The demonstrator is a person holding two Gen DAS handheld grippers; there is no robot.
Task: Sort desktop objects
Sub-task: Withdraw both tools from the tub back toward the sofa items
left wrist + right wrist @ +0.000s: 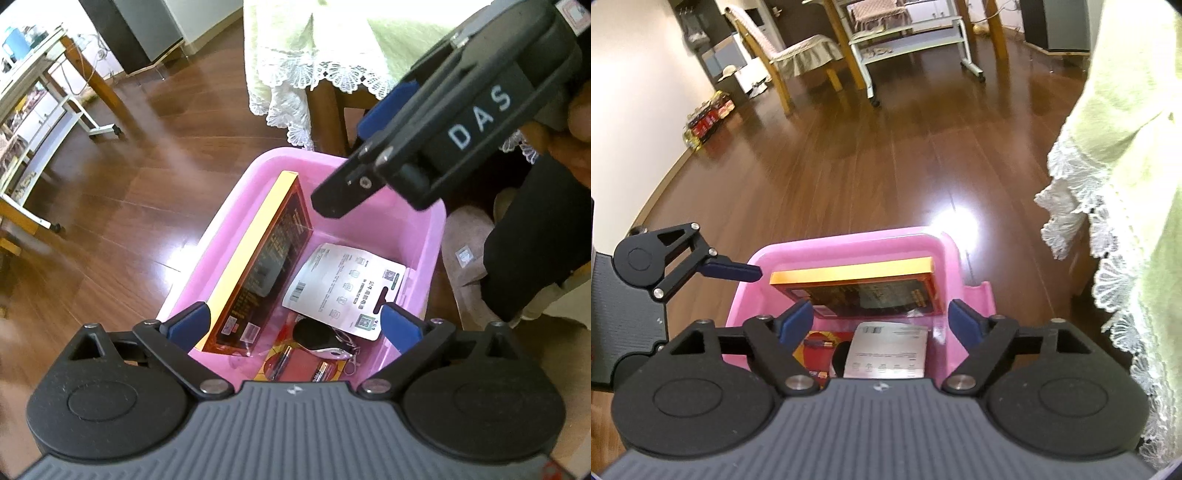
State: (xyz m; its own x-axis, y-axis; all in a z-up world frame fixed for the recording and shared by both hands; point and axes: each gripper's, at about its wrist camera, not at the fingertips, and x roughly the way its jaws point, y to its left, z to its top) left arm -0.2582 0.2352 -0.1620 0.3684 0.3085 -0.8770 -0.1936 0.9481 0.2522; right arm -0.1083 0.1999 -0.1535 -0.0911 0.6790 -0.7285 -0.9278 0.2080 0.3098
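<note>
The left gripper (295, 325) is held with its jaws spread wide and nothing between them. The right gripper (882, 317) is likewise held apart and empty, angled in from the right, apparently gripped by a hand (569, 147) only partly seen.

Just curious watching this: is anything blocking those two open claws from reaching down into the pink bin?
Nothing visible does. The left gripper and right gripper hang open and empty above the pink bin, which has no lid; the orange box leans inside.
</note>
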